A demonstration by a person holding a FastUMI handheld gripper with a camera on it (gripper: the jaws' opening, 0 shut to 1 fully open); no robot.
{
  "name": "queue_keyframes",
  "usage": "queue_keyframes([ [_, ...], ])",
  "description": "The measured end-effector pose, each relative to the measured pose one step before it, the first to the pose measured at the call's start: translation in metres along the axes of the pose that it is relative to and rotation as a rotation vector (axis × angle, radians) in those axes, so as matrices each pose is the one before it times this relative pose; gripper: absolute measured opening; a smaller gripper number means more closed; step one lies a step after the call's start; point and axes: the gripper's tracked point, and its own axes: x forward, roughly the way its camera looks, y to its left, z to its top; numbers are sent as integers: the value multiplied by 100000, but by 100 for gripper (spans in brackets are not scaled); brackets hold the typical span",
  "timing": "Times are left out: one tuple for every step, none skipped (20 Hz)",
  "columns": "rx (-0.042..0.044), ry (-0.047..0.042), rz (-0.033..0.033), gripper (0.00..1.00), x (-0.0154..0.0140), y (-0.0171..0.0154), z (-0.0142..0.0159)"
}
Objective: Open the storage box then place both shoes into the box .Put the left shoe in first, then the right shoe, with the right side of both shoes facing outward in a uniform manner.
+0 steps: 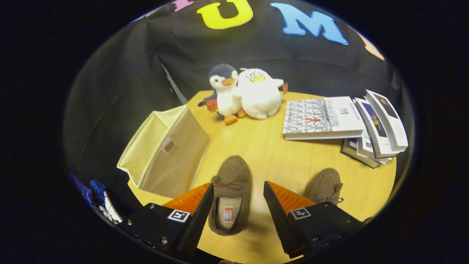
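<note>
Now the tongs (238, 190) stand apart over the desk (263, 154), one brown shoe (231, 183) lying between their fingers, untouched. The other shoe (324, 185) lies right; the storage box (165, 150) sits far left.

The tool (238, 190) hangs tilted downward, its two fingers (199, 212) spread wide apart.
</note>
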Motion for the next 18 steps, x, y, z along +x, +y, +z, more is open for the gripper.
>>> queue_keyframes([
  [905,2297,-418,84,351,-318,-704],
  [26,2178,-241,84,447,-351,-751],
  [-130,1977,-584,84,238,-246,-449],
  [-80,2059,-280,84,429,-389,-781],
  [-330,2295,-665,84,569,-254,-544],
  [-342,2099,-1122,84,563,-294,-454],
  [-141,2261,-847,84,620,-199,-363],
  [6,2348,-833,84,727,109,-123],
  [-371,1710,-794,84,637,-162,-198],
  [-427,1436,-463,84,618,52,-2],
  [-255,1073,147,84,571,191,110],
  [-175,781,-265,84,655,177,170],
  [-680,938,-1214,84,758,-173,241],
  [-653,978,-1111,84,317,-179,-290],
  [-154,938,-1324,83,590,-78,109],
  [454,969,-508,83,626,47,96],
  [1013,1146,1515,76,784,390,404],
  [1348,22,5029,66,-71,1001,-311],
])
